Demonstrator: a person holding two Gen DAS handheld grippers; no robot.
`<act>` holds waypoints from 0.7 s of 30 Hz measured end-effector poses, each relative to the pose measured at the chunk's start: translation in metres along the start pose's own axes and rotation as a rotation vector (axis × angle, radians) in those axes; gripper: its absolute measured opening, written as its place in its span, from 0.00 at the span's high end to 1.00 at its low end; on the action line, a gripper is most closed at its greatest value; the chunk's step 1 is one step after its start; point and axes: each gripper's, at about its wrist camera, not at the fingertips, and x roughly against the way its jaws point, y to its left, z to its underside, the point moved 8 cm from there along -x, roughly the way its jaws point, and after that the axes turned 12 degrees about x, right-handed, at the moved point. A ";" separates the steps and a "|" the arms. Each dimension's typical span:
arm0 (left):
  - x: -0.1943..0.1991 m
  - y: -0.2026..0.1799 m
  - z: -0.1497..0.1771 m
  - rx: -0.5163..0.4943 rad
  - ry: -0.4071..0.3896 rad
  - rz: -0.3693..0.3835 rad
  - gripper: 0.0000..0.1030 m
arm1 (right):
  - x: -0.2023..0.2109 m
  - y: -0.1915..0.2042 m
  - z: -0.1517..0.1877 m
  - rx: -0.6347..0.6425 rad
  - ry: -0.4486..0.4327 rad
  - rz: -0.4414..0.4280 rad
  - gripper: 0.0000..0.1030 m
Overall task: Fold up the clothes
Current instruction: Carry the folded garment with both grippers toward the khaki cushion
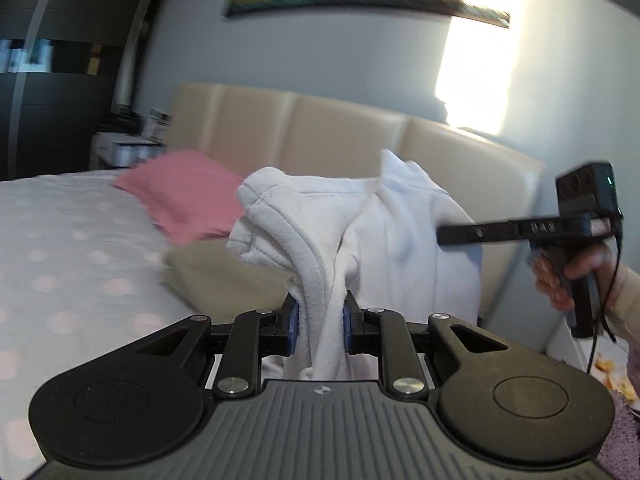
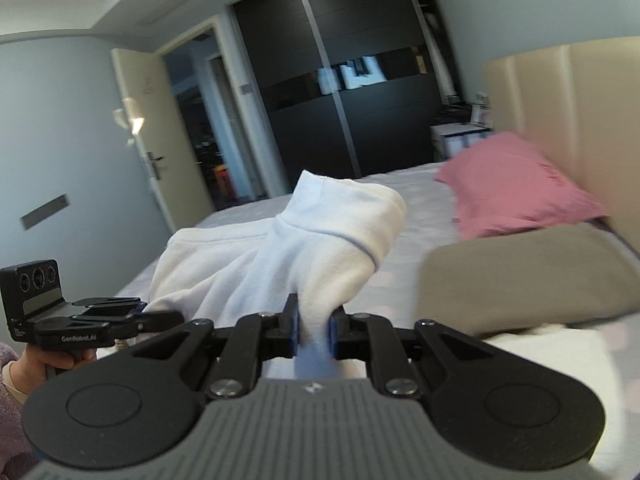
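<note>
Above bed (image 1: pixel 60 240), one white garment (image 1: pixel 360 220), two grippers (image 1: pixel 319 320) (image 2: pixel 314 330) clamping it

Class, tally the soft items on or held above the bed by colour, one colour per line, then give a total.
White: 1, the white garment held by the left gripper and right gripper
Pink: 1, the pink pillow
Beige: 1, the beige pillow
Total: 3

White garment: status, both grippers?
Left gripper shut on white garment. Right gripper shut on it too. Garment lifted over bed. Pink pillow, tan cushion beyond.
</note>
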 end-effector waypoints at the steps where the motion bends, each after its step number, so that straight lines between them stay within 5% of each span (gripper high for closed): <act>1: -0.013 -0.008 0.002 -0.008 0.018 0.019 0.83 | 0.008 -0.013 0.003 -0.003 0.004 0.018 0.85; 12: -0.131 -0.069 0.044 -0.029 0.184 0.149 0.83 | 0.047 -0.135 0.030 -0.047 0.130 0.180 0.85; 21: -0.204 -0.022 0.046 -0.038 0.254 0.049 0.83 | -0.023 -0.198 0.062 -0.091 0.187 0.166 0.85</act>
